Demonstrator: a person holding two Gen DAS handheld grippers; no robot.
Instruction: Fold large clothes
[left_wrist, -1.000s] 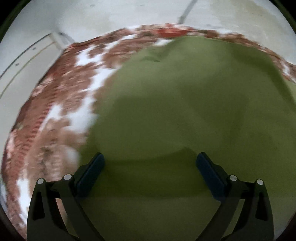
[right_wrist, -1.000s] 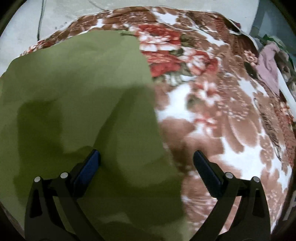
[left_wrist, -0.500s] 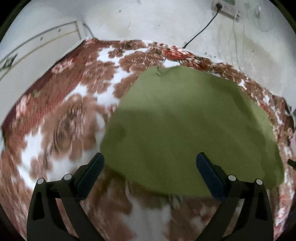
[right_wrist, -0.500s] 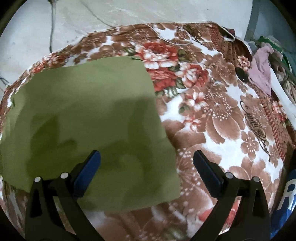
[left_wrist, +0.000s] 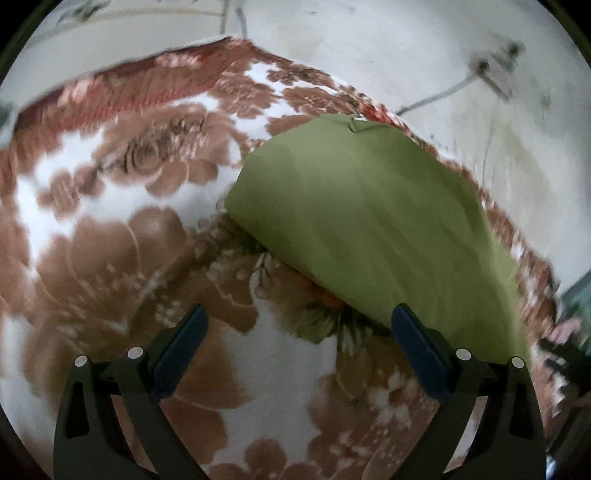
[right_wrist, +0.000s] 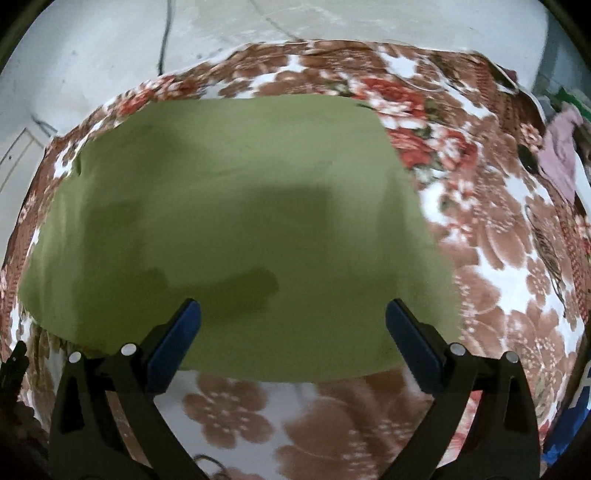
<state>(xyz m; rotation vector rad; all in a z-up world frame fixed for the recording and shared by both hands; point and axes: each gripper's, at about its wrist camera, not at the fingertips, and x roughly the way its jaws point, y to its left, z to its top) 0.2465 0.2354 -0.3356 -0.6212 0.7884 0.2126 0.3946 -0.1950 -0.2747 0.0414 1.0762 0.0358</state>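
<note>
Olive cloth spread flat on the floral blanket

Olive-green cloth (right_wrist: 236, 229) is seen lying flat on a brown, red and white floral blanket (right_wrist: 509, 258), which is taken as the landmark. Above the blanket's near part, left of the cloth, the left gripper (left_wrist: 300, 349) is held with jaws wide apart, empty. Over the cloth's near edge, the right gripper (right_wrist: 293, 341) is likewise spread and empty.

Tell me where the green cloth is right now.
The green cloth lies flat on the floral blanket, filling the centre of the right wrist view just ahead of the open right tongs. In the left wrist view it sits right of centre.
</note>
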